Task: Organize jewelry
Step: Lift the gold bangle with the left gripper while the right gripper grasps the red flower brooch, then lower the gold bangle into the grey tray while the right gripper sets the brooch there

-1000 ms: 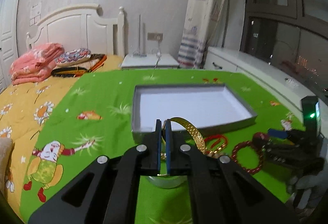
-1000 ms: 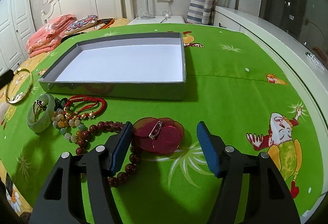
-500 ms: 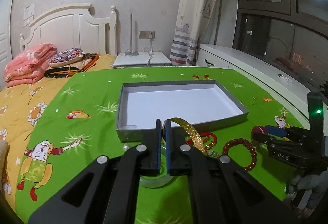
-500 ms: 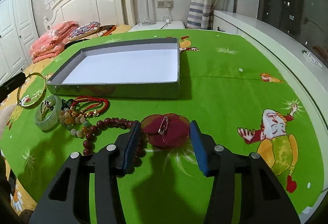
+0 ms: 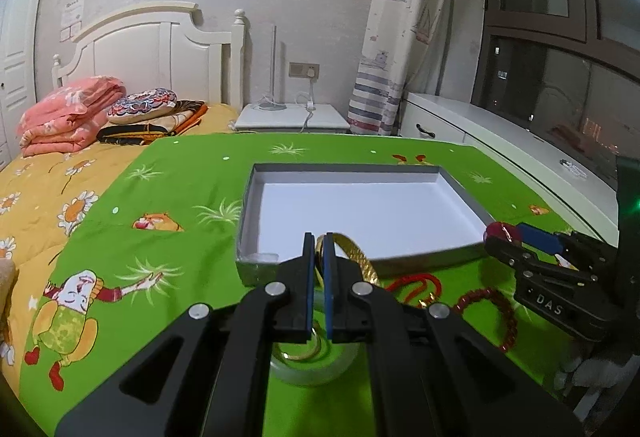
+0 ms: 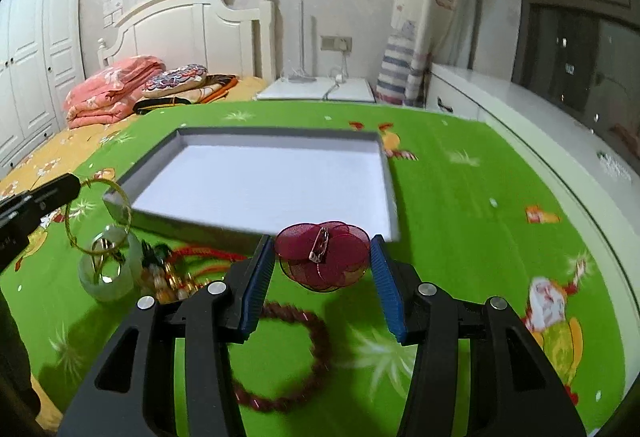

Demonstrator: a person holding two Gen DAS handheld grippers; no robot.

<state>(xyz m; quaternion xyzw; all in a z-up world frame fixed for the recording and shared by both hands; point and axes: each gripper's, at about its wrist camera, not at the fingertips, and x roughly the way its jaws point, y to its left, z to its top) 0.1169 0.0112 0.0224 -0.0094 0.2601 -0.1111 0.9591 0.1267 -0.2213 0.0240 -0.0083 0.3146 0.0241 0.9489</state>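
Red brooch (image 6: 322,256) sat clamped between right gripper (image 6: 322,269) jaws, lifted off the bed, flat side up. Gray box (image 6: 390,193) lay straight ahead, just beyond. Left gripper (image 5: 317,279) jaws pinched together on gold bangle (image 5: 356,257).

- Gold bangle (image 5: 362,257): a thin textured band, held on edge above the green cloth, just in front of the tray's near-left corner.
- Tray (image 6: 390,173): a shallow grey box with a white floor, lying flat and empty.
- Red flower brooch (image 6: 322,255): round translucent petals, pin side facing the camera, lifted clear of the cloth at the tray's near-right corner.
- Pale green jade bangle (image 6: 110,275): lying flat in front of the tray, with small rings inside it.
- Red cord necklace (image 5: 416,283): heaped beside the jade bangle.
- Dark red bead bracelet (image 6: 296,353): an open loop lying nearest the camera.
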